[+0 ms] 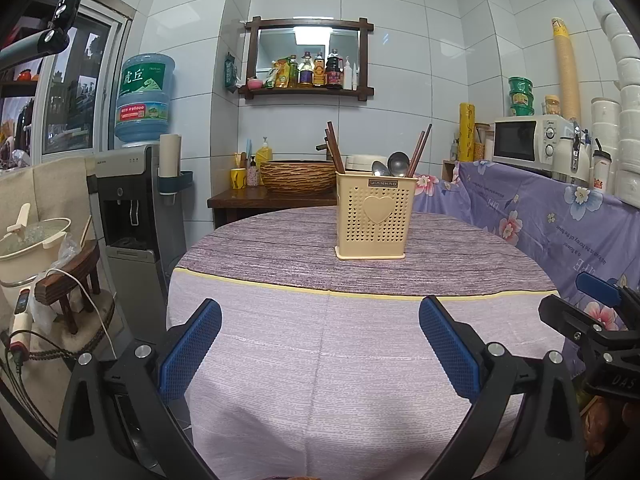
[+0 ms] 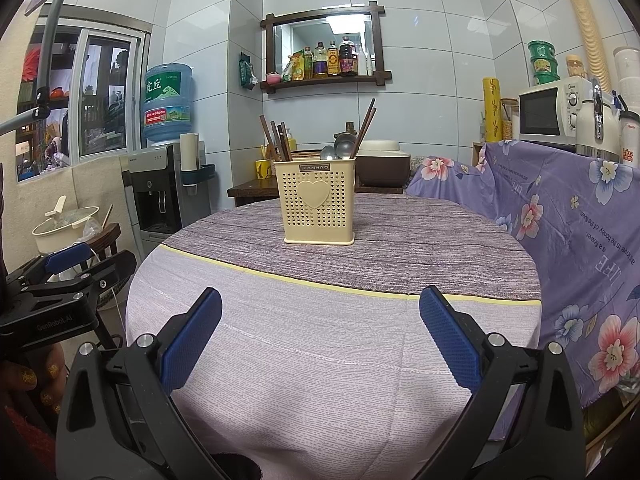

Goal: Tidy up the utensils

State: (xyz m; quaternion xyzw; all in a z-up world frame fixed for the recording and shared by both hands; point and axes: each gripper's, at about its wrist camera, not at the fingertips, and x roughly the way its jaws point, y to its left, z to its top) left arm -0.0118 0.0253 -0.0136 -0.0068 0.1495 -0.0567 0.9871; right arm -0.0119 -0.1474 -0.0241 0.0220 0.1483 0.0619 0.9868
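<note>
Both hand-held grippers, left [image 1: 320,322] and right [image 2: 320,314], jaws apart, empty | utensil holder [image 1: 375,216] upright, far side of tabletop [image 1: 280,344], dead ahead | chopsticks [image 2: 280,142], spoons [image 2: 340,151] stand vertical | I judge neither arm clearly nearer.

utensil holder [image 1: 375,216] hides spoon [image 1: 398,164] handles, chopstick [image 1: 335,148] tips

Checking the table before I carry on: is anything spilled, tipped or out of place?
Nothing stands out. The utensil caddy stands upright on the tablecloth, chopsticks and spoons inside.
</note>
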